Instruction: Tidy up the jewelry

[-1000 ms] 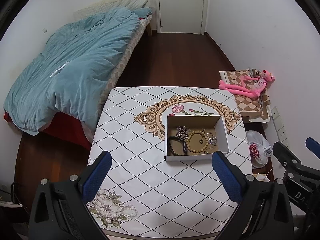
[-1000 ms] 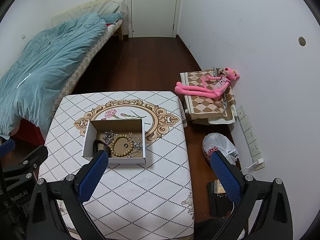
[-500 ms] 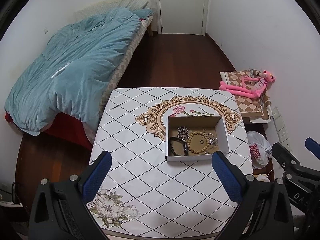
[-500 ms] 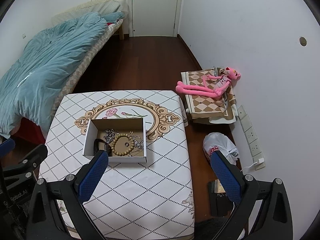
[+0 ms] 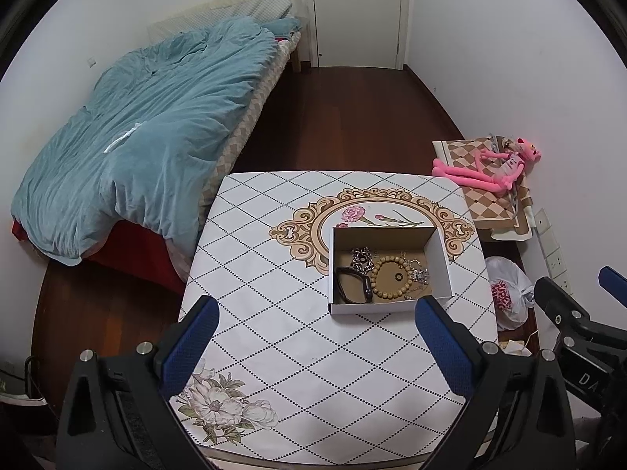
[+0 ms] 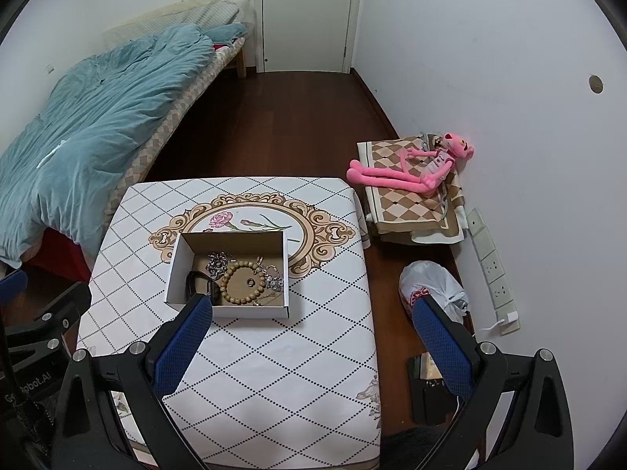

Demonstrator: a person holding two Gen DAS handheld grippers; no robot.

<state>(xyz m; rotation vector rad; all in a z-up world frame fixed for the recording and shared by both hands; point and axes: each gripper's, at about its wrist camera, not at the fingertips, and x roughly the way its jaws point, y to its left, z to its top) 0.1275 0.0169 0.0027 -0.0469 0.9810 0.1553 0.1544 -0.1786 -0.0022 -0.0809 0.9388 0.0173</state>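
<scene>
An open cardboard box (image 5: 438,258) (image 6: 176,266) sits on the patterned table (image 5: 274,313) (image 6: 274,372). Inside lie a wooden bead bracelet (image 5: 392,278) (image 6: 240,282), a black bangle (image 5: 350,286) (image 6: 196,282), silver chains (image 5: 361,259) (image 6: 217,262) and a small ring (image 6: 249,282). My left gripper (image 5: 315,346) is open and empty, held above the table's near side, short of the box. My right gripper (image 6: 311,346) is open and empty, above the table's right edge, to the right of the box.
A bed with a teal duvet (image 5: 149,125) stands to the left. A pink plush toy (image 6: 411,172) lies on a folded checked cloth by the right wall. A white plastic bag (image 6: 431,286) and wall sockets (image 6: 490,262) are on the right. A white door (image 5: 356,11) is at the back.
Both views have shifted very slightly; the box and jewelry have not moved. Both grippers stay open.
</scene>
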